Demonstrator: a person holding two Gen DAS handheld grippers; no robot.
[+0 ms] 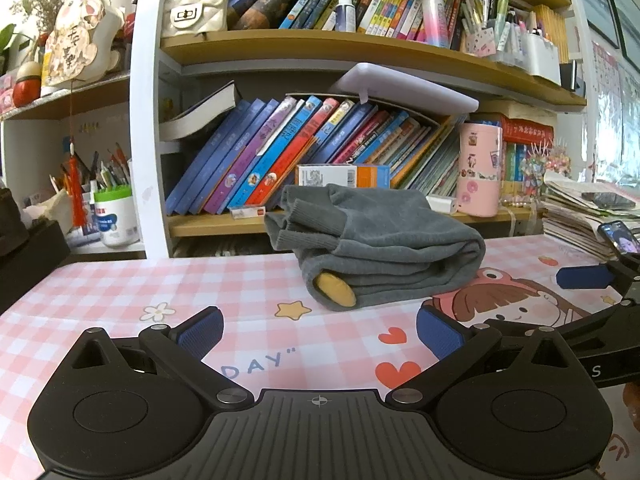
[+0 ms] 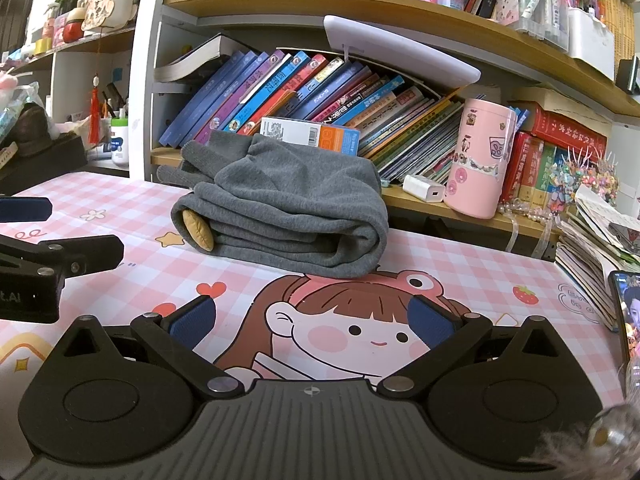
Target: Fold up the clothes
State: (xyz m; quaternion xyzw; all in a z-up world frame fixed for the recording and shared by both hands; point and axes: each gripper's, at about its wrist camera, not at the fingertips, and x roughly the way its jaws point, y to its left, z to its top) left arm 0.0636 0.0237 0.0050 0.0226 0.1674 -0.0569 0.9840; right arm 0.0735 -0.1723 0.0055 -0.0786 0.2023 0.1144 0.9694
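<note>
A grey sweater (image 1: 376, 244) lies folded into a thick bundle on the pink checked table mat (image 1: 120, 292), with ribbed cuffs on top and a yellow patch at its near left end. My left gripper (image 1: 320, 330) is open, low over the mat, a short way in front of the bundle with nothing between its blue pads. In the right wrist view the same grey sweater (image 2: 288, 208) sits ahead and slightly left. My right gripper (image 2: 312, 318) is open over the cartoon girl print, empty. The other gripper (image 2: 48, 248) shows at the left edge.
A bookshelf full of leaning books (image 1: 304, 148) stands right behind the table. A pink tumbler (image 2: 478, 160) and a white charger (image 2: 424, 188) rest on its lowest shelf. Stacked papers (image 2: 592, 232) and a lit phone (image 2: 624, 312) lie at the right edge.
</note>
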